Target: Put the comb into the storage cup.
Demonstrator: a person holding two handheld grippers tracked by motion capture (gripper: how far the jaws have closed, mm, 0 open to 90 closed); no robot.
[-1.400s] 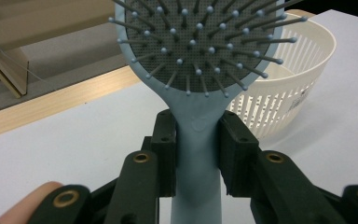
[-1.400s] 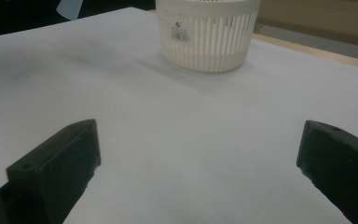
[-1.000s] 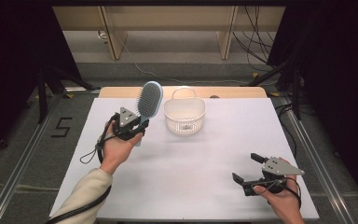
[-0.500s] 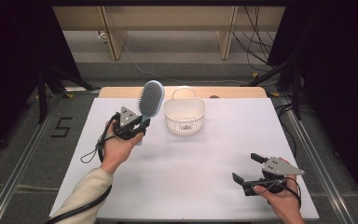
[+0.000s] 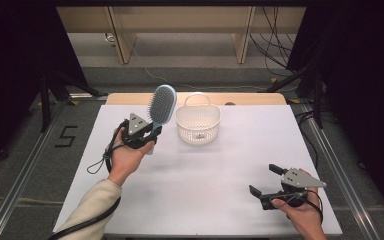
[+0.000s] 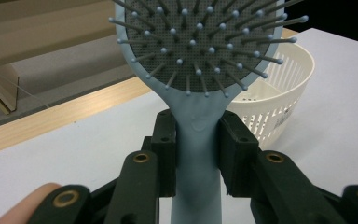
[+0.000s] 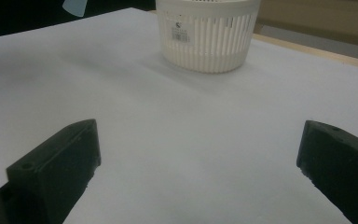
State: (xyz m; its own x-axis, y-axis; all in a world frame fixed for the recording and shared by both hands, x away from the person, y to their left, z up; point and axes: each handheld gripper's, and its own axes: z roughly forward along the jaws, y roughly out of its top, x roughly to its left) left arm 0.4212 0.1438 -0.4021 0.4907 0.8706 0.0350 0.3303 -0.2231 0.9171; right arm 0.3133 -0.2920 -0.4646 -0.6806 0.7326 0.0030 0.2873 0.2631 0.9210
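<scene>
A light blue hairbrush [image 5: 162, 106] stands upright above the table, held by its handle [image 6: 197, 154]. My left gripper [image 5: 153, 132] is shut on that handle, and its bristled head [image 6: 200, 42] rises just past the jaws. A white slotted basket [image 5: 198, 124] sits on the table to the right of the brush, its rim [image 6: 303, 56] behind the brush head. My right gripper [image 5: 265, 179] rests low near the table's front right corner, open with nothing between its jaws, pointing toward the basket [image 7: 207, 32].
The white table top [image 5: 215, 170] stretches between the two hands. A wooden strip [image 5: 250, 98] runs along its far edge. Dark stands and cables [image 5: 290, 55] sit on the floor beyond and to both sides.
</scene>
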